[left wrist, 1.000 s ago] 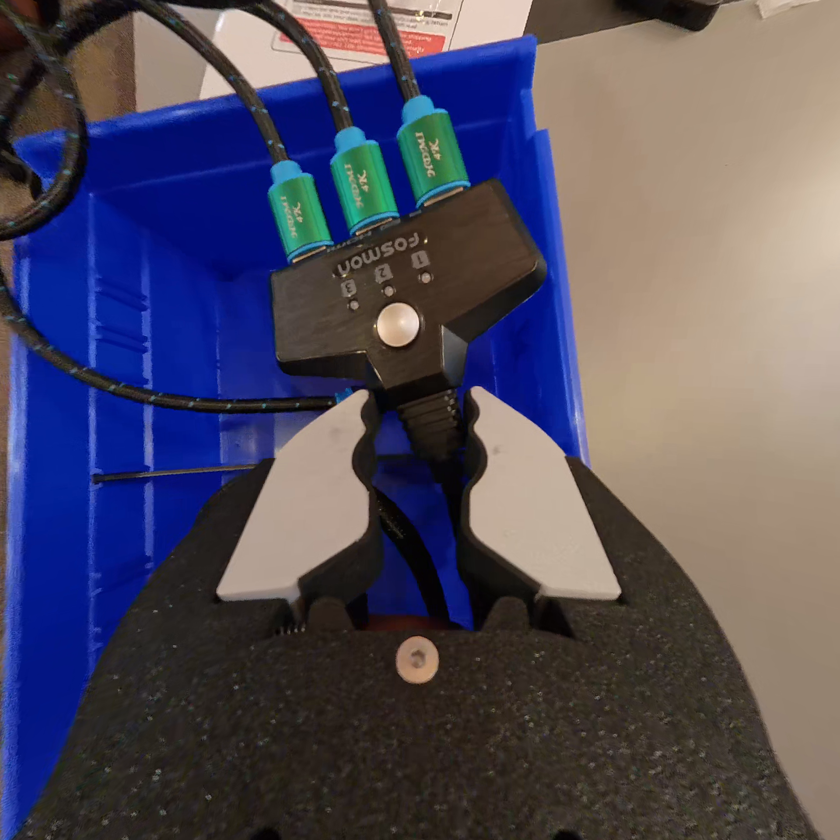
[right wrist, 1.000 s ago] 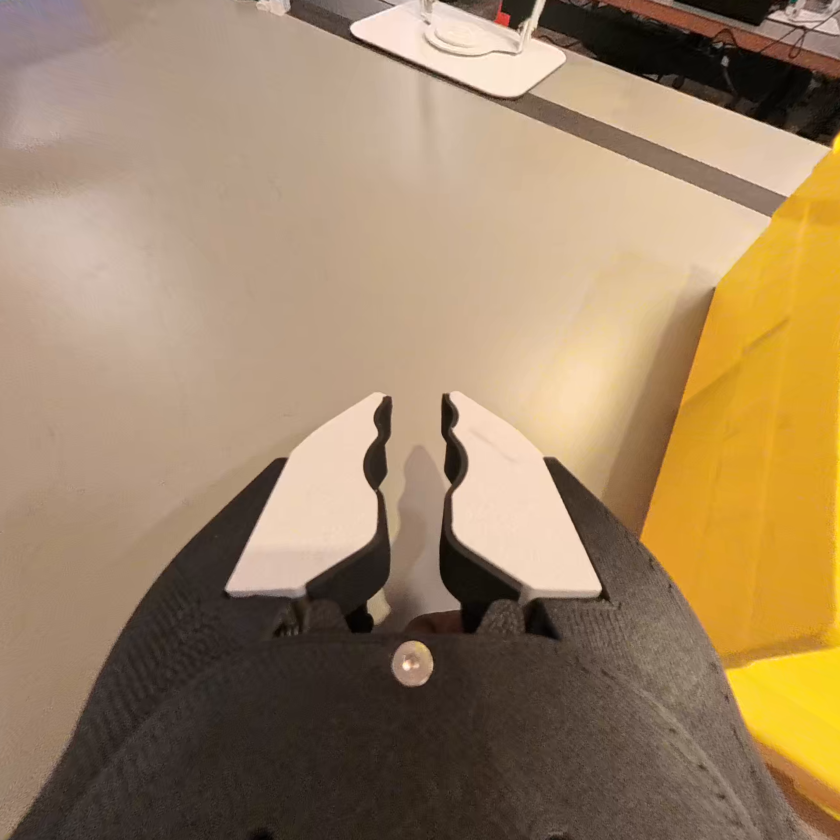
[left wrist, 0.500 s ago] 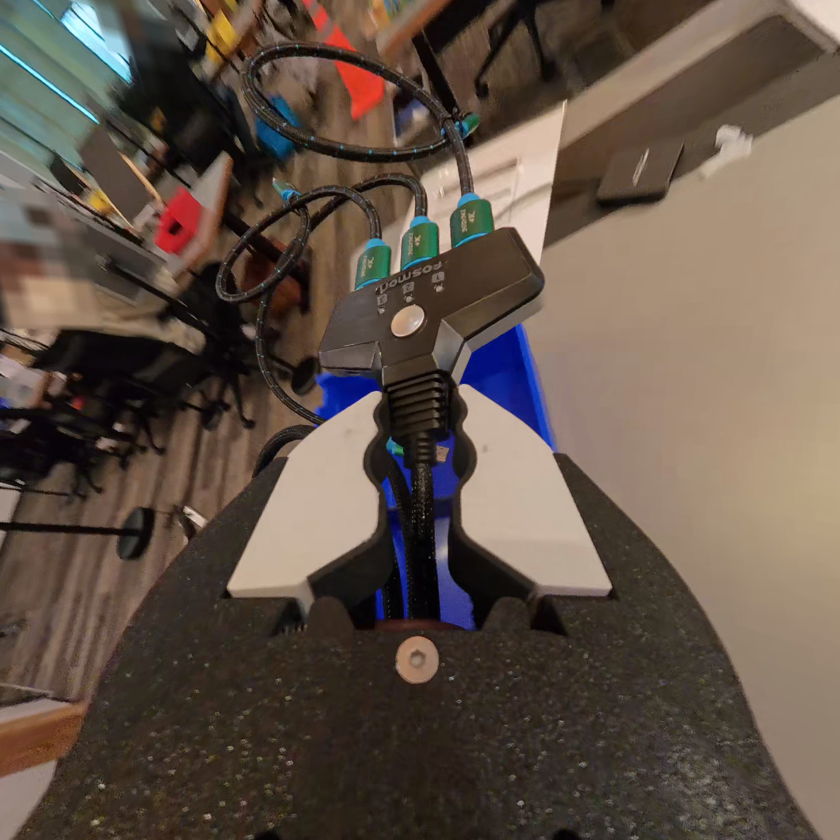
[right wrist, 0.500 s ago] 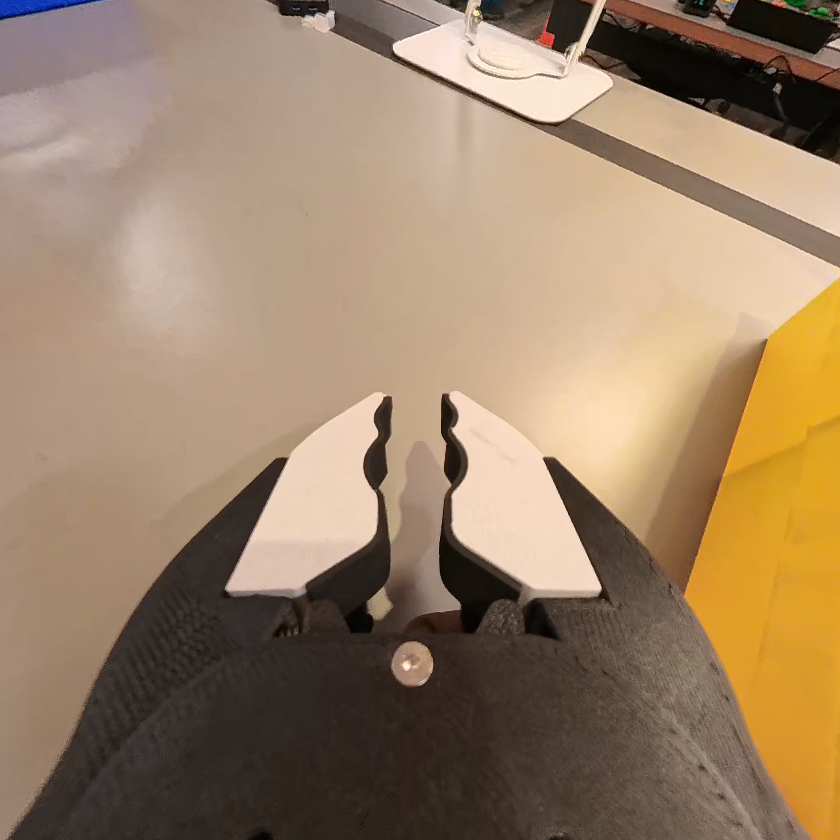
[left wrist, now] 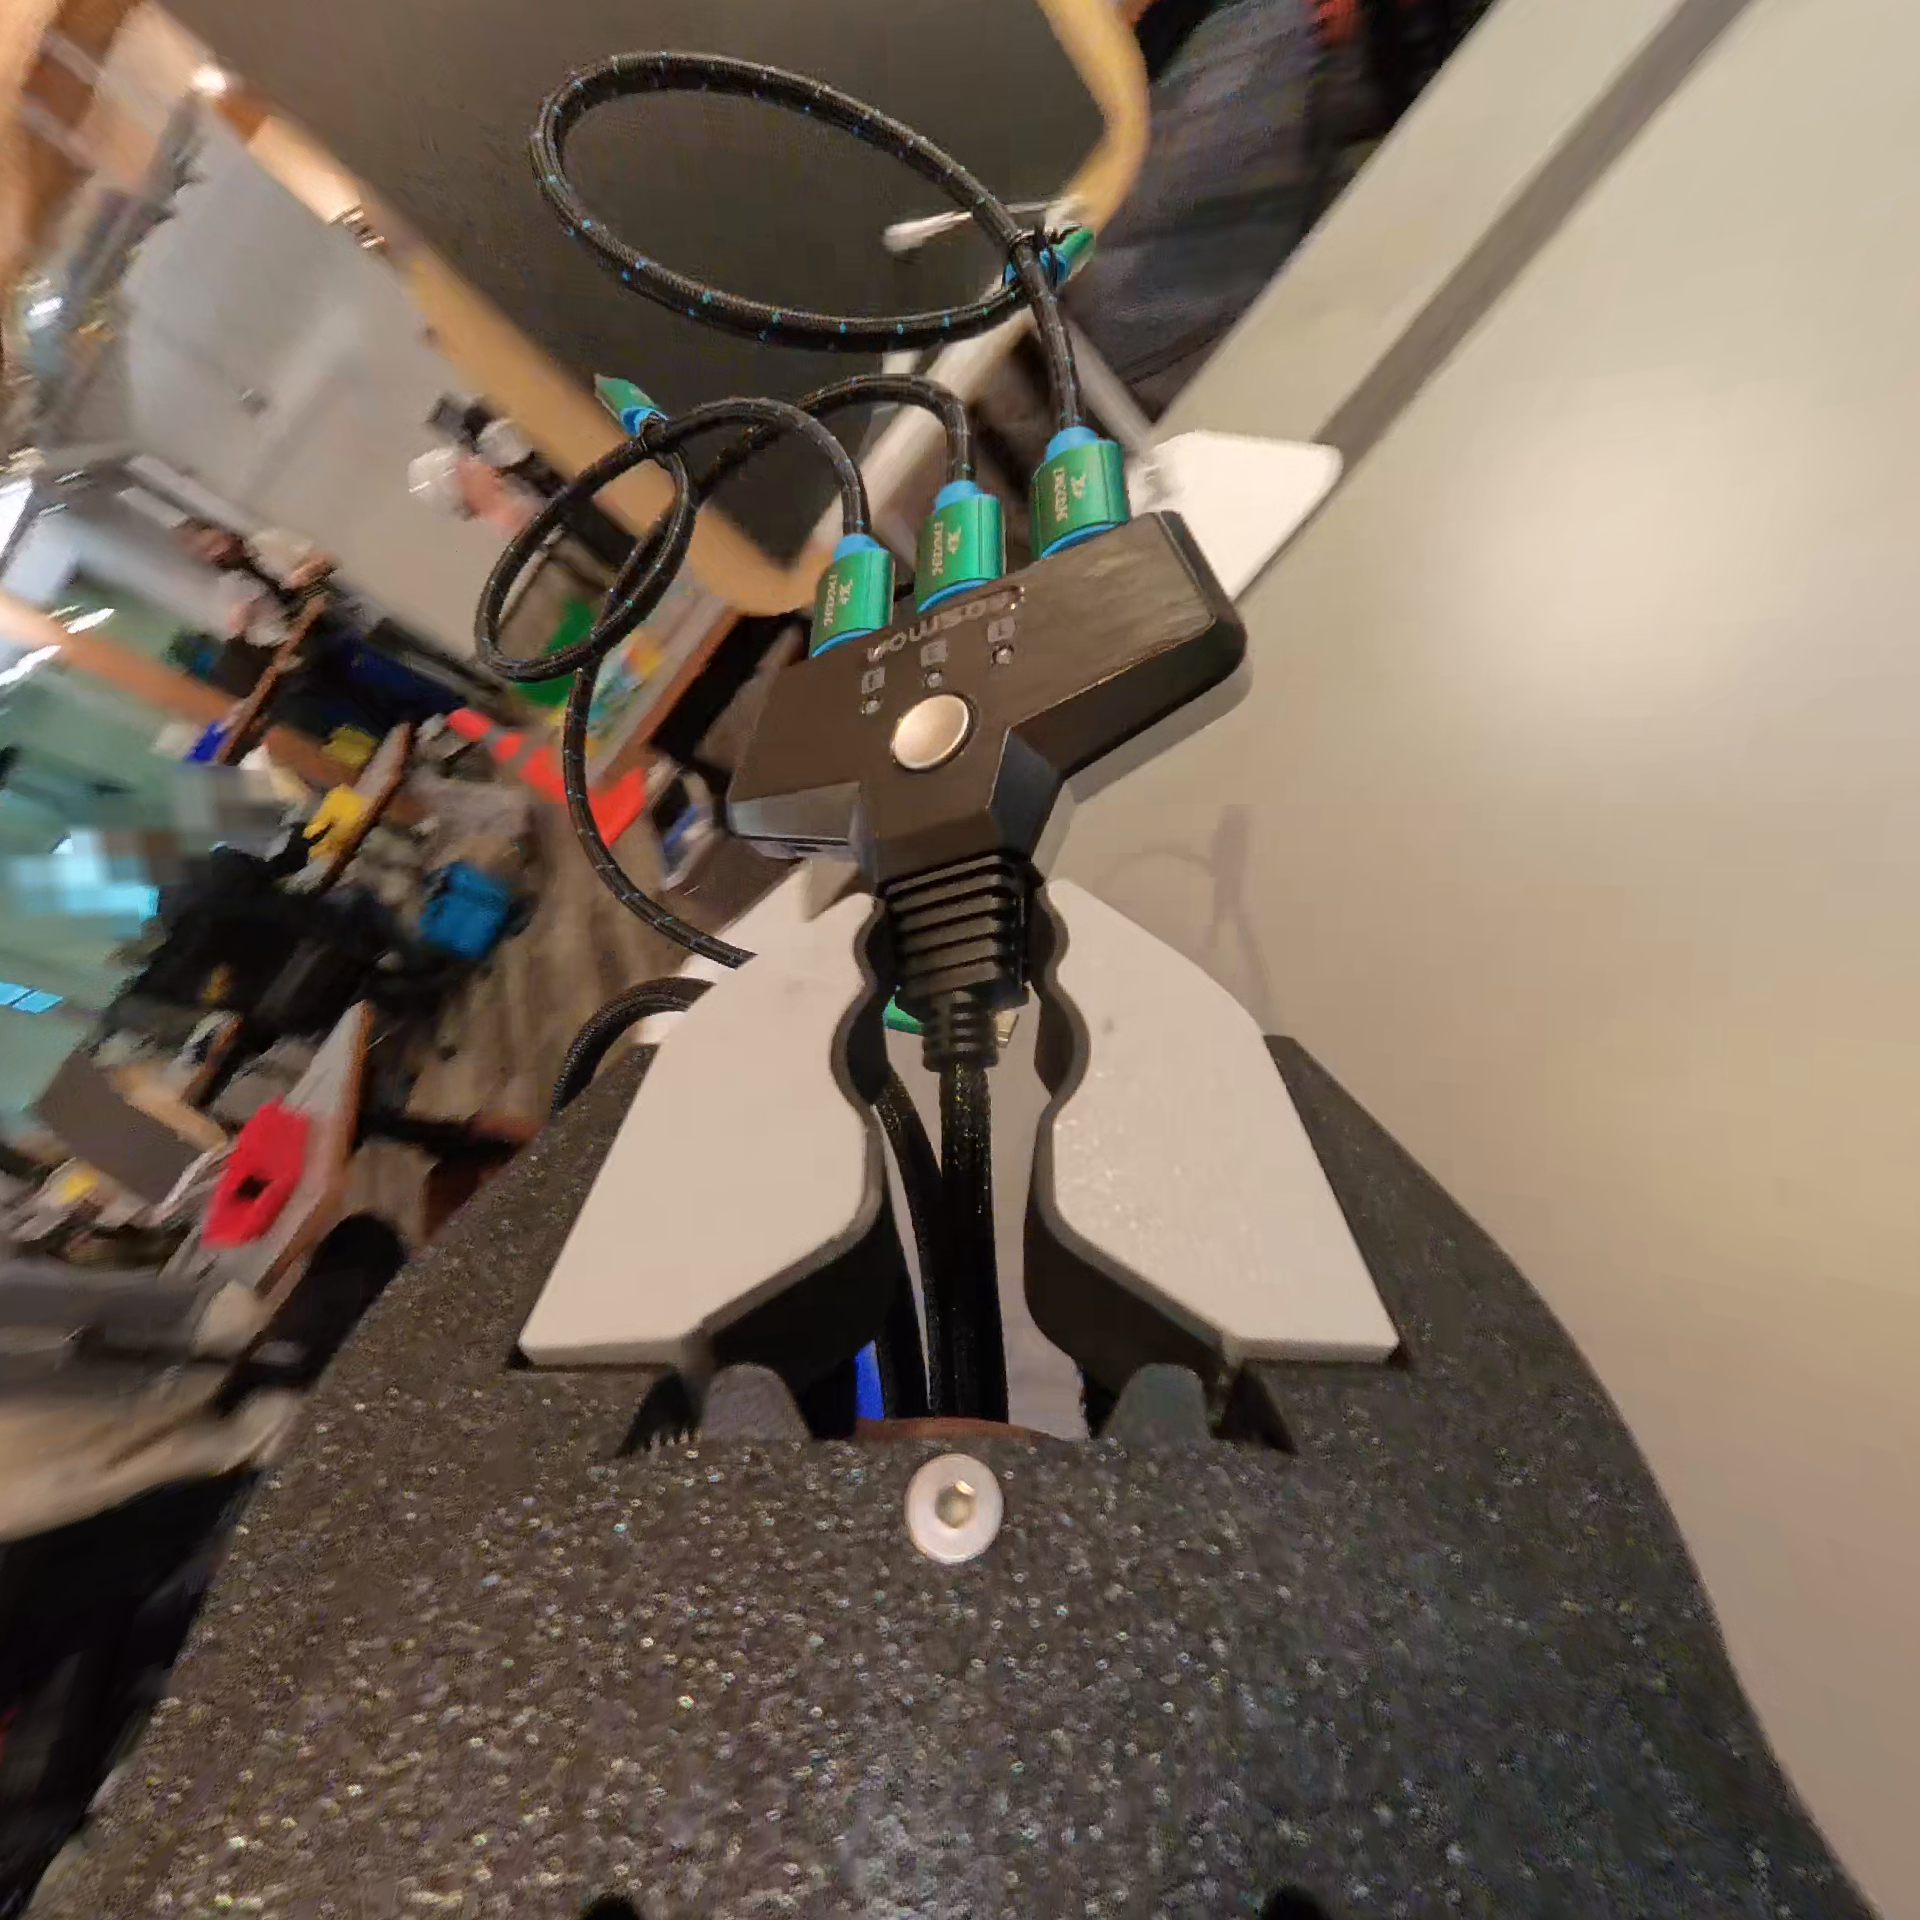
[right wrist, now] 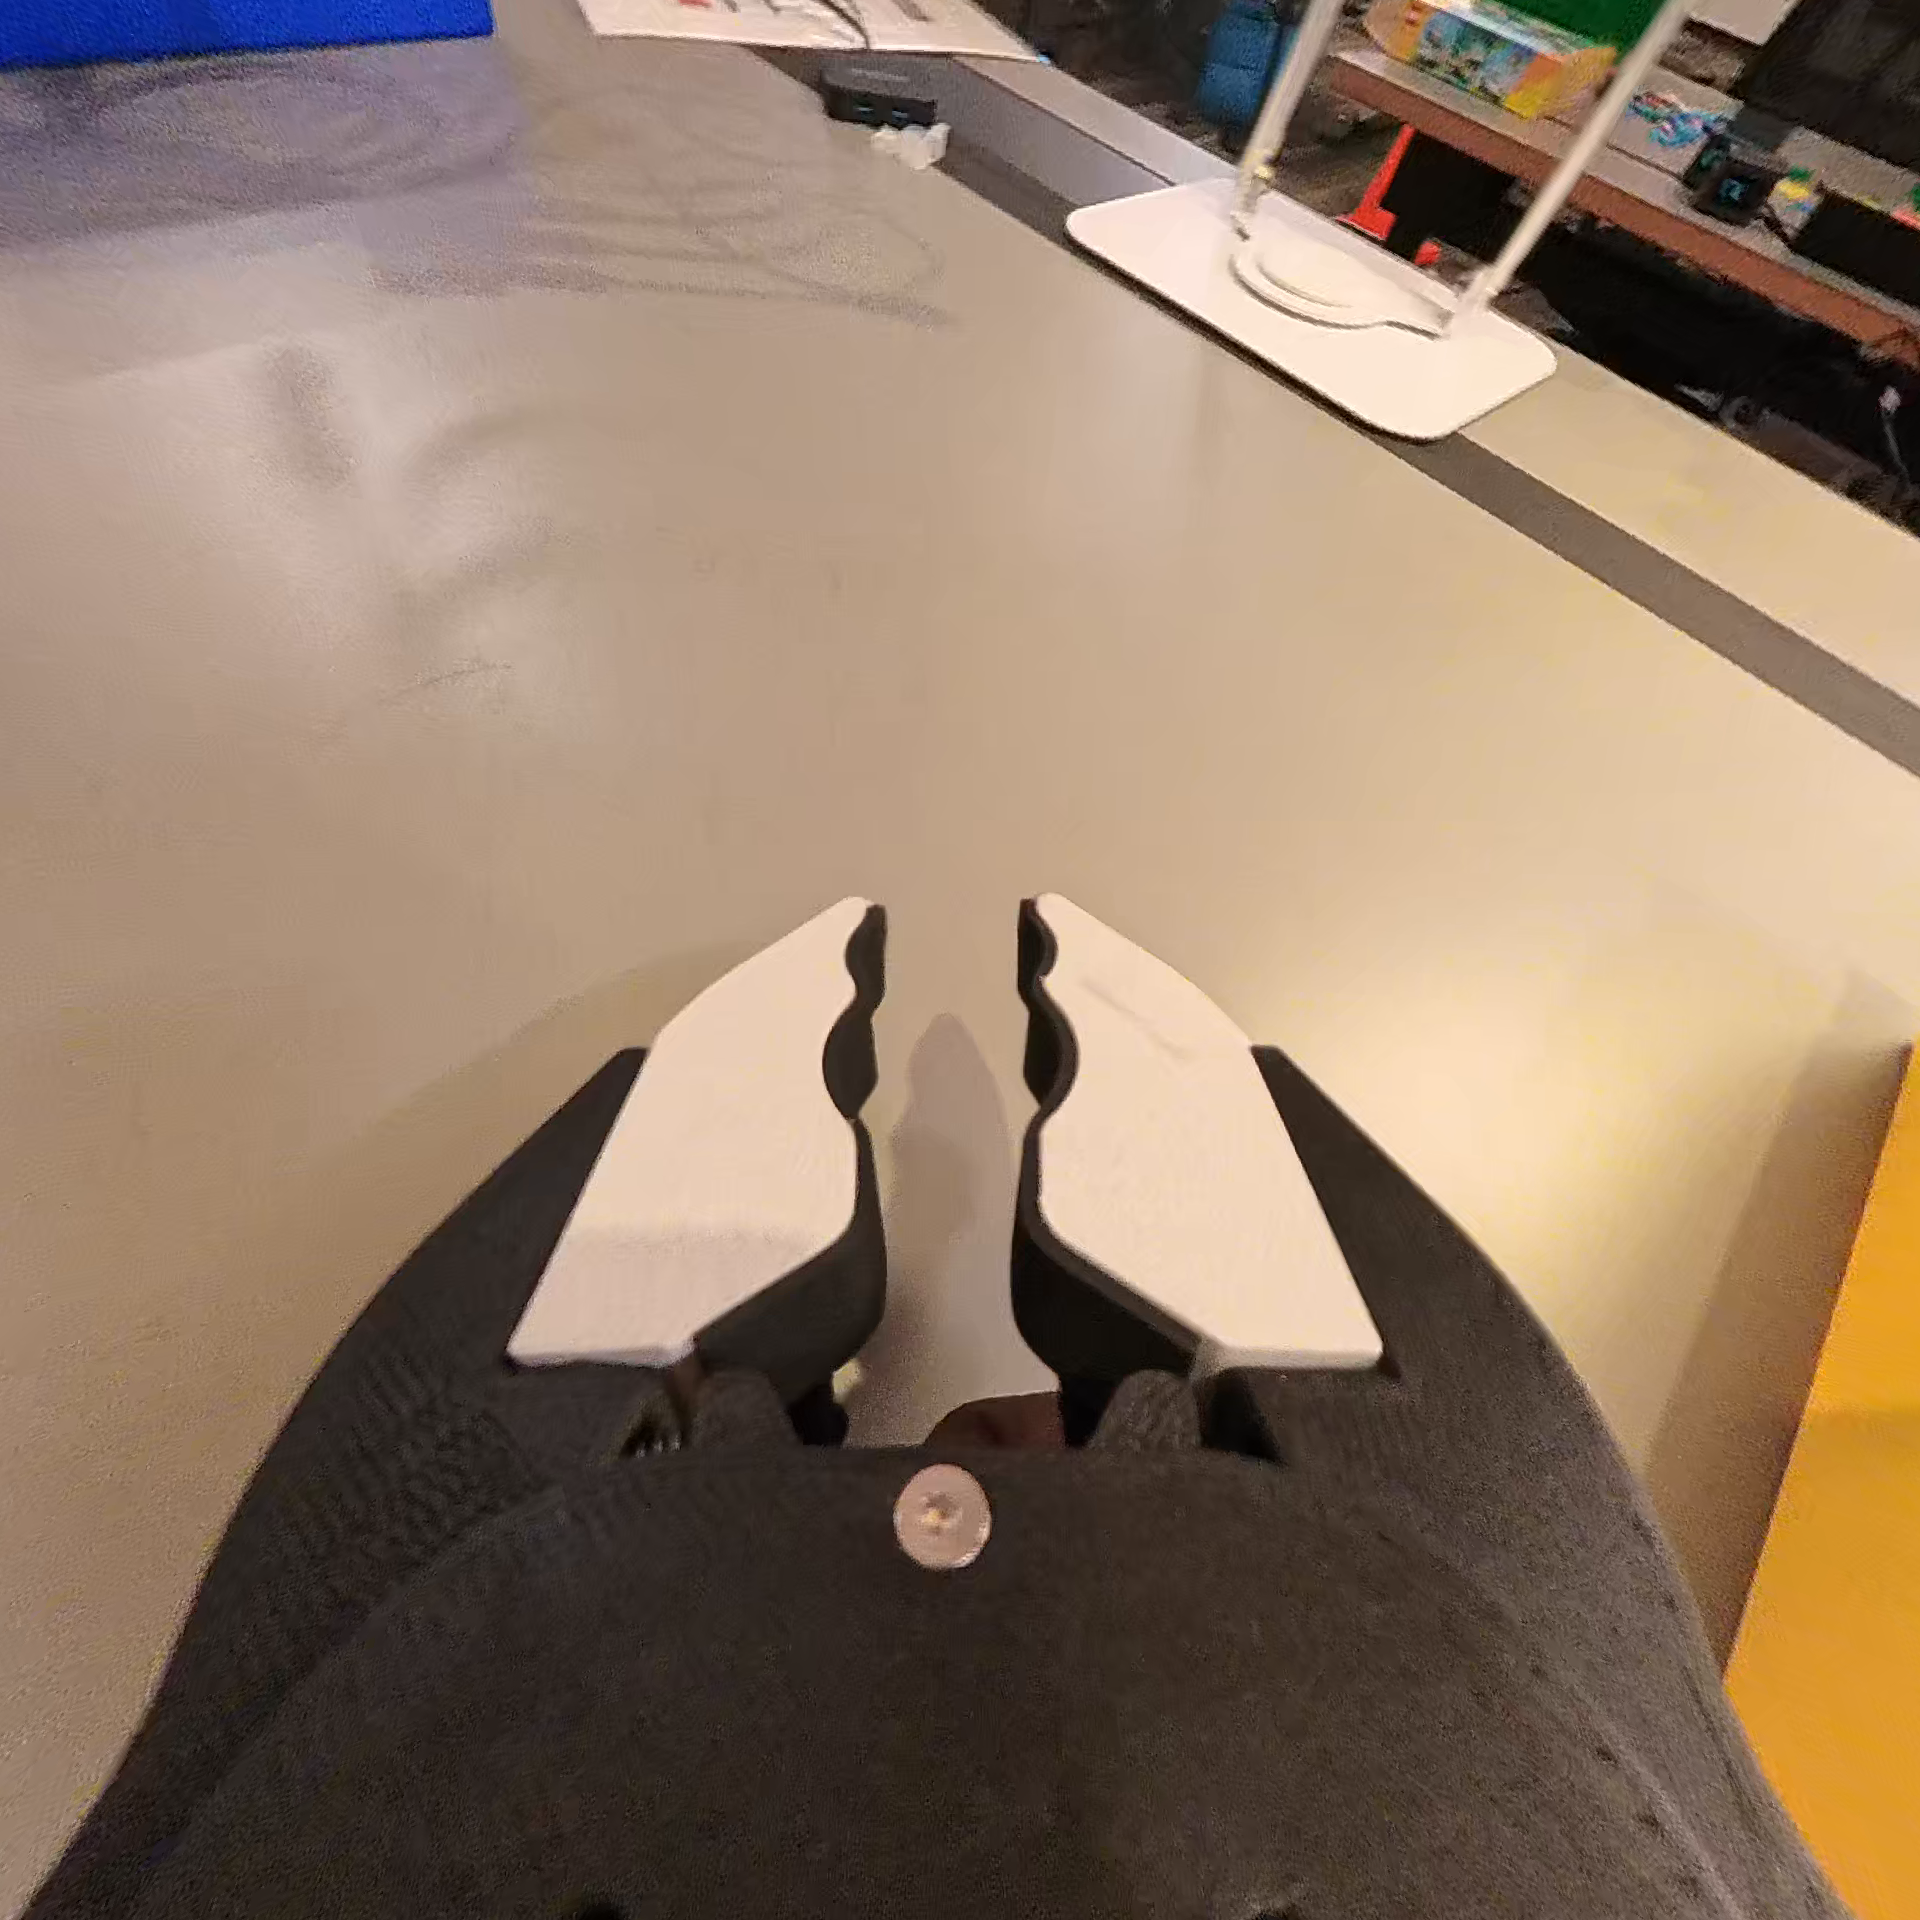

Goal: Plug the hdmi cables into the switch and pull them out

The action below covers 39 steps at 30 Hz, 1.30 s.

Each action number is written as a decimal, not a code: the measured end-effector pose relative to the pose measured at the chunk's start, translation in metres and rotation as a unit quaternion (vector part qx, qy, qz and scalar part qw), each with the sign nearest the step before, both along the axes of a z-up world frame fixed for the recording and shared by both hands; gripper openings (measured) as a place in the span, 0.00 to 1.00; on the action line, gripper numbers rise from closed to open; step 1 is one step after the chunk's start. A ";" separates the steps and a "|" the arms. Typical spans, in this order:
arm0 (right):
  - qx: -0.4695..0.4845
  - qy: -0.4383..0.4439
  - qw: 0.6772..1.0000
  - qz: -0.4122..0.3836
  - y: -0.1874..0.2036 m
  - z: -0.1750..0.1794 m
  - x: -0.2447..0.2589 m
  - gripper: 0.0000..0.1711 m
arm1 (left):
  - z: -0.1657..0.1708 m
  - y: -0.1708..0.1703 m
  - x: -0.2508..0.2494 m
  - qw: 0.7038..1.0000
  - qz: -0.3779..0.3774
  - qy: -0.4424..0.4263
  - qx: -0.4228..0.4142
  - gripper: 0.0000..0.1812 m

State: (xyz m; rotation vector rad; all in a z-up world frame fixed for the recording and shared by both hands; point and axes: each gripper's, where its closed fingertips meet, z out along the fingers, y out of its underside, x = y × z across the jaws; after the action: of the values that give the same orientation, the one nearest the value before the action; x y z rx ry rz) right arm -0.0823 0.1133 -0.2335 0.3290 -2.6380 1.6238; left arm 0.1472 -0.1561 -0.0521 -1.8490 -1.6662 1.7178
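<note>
In the left wrist view my left gripper is shut on the ribbed cable neck of the black HDMI switch and holds it up in the air, tilted. Three green HDMI plugs sit in the switch's far ports; their black braided cables loop above and to the left. The switch's own cable runs back between my fingers. In the right wrist view my right gripper is open and empty, a little above the bare grey table.
A yellow bin stands at the right of the right gripper. A white stand base sits at the table's far edge; it also shows in the left wrist view. A blue bin corner is at the far left. A cluttered room lies beyond. Some 40 cm of space lies between my two pairs of fingers.
My left gripper has closed on the switch's cable neck and lifted the switch with its plugged cables out of the blue bin, swinging over toward the table. The right gripper has drifted left, still open.
</note>
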 end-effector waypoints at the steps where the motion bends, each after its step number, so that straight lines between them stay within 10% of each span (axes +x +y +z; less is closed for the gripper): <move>1: 0.003 0.014 1.000 0.010 -0.004 0.000 0.004 0.15 | -0.016 0.011 -0.014 1.000 -0.026 -0.005 0.016 0.13; 13: -0.080 0.342 0.927 0.132 -0.075 0.011 0.054 0.26 | -0.190 0.107 -0.107 0.961 -0.221 -0.081 0.148 0.14; 23: -0.123 0.507 0.840 0.151 -0.113 -0.012 0.070 0.12 | -0.197 0.127 -0.105 0.941 -0.322 -0.051 0.091 0.13; 39: -0.109 0.494 0.852 0.136 -0.114 -0.015 0.070 0.07 | -0.190 0.148 -0.139 0.908 -0.297 -0.041 -0.293 0.27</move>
State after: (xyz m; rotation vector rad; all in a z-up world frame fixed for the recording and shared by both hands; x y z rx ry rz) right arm -0.0128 -0.0009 -0.2481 1.1832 -1.6503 1.2460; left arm 0.0082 -0.0078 -0.2417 -2.3511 -0.4782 1.9637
